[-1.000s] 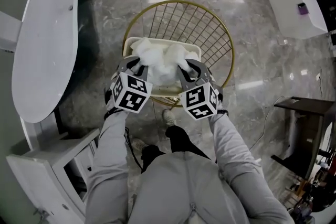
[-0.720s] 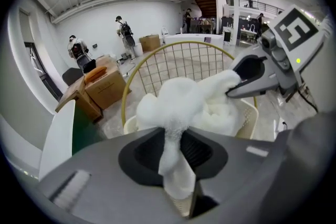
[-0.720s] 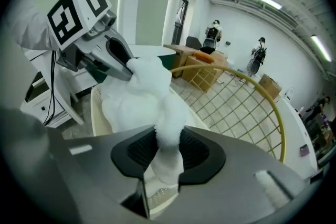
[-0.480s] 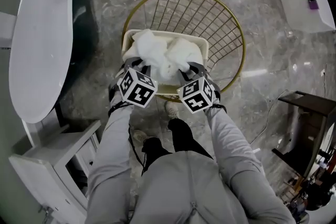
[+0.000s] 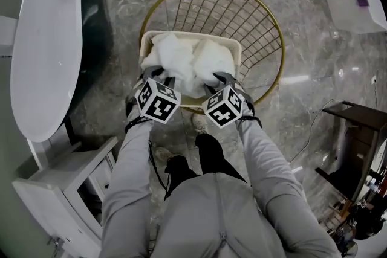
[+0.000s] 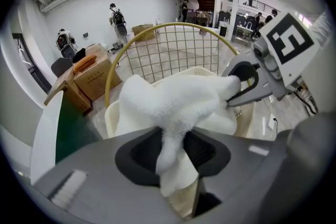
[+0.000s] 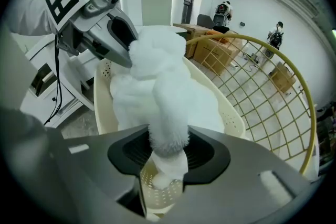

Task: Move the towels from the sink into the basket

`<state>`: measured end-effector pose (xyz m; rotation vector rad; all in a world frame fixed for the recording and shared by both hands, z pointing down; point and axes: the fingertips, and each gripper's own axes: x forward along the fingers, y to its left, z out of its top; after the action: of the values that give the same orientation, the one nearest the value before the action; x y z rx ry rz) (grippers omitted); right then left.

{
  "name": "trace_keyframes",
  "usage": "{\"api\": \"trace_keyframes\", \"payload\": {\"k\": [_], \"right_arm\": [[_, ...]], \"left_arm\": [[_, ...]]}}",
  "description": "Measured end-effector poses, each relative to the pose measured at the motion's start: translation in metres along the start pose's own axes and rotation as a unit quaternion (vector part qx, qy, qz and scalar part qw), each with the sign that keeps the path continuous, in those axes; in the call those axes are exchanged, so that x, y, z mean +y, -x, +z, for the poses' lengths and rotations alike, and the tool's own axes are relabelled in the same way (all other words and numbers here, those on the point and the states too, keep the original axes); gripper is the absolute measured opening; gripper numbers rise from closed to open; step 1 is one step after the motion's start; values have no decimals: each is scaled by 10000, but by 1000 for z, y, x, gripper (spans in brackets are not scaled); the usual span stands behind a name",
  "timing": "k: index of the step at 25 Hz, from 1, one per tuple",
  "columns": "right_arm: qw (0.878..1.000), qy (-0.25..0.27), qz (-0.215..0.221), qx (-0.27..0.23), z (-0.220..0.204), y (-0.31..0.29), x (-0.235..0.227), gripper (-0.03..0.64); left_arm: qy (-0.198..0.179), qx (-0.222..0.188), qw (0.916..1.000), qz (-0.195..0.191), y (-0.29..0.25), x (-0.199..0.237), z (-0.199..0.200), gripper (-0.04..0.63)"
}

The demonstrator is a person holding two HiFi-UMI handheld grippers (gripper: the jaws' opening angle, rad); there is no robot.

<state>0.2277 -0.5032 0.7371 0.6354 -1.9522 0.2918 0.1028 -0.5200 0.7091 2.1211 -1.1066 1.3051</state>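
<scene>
My left claw (image 6: 173,153) points steeply down, and its jaws have just been easing apart. A pinched fold of the white fluffy towel bundle (image 6: 170,105) stands between them, and the pads press on it from both sides. My right claw (image 7: 169,153) is the same: it is tipped steeply down, its jaws have just been opening, and they are closed on a narrow waist of the same white bundle. Past each pair of jaws the towelling swells out wide. I cannot tell whether it is one piece or two.

Just beyond and below both claws is the cream perforated plastic basket (image 5: 192,35). The towel bundle lies heaped in it from side to side, and only the two gripped folds reach back over its near rim to my jaws. The two claws hang side by side over that rim, each with its marker cube turned up toward my head.

My forearms in grey sleeves (image 5: 130,166) reach forward and down, nearly parallel.

The cream basket sits inside a round gold wire basket (image 5: 275,33), which rises farther out ahead of the claws. The grey marble floor (image 5: 314,57) lies under everything. Well off to my left claw's side is a white oval bench (image 5: 48,39).
</scene>
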Motion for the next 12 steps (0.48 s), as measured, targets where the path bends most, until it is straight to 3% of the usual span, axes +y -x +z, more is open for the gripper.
{"api": "trace_keyframes", "payload": {"k": [7, 12], "right_arm": [[9993, -312, -85, -182, 9, 23, -1, 206], [9938, -727, -371, -750, 30, 59, -8, 209]], "left_arm": [[79, -246, 9997, -3, 26, -2, 4, 227], [351, -618, 9974, 135, 61, 3, 9, 233]]}}
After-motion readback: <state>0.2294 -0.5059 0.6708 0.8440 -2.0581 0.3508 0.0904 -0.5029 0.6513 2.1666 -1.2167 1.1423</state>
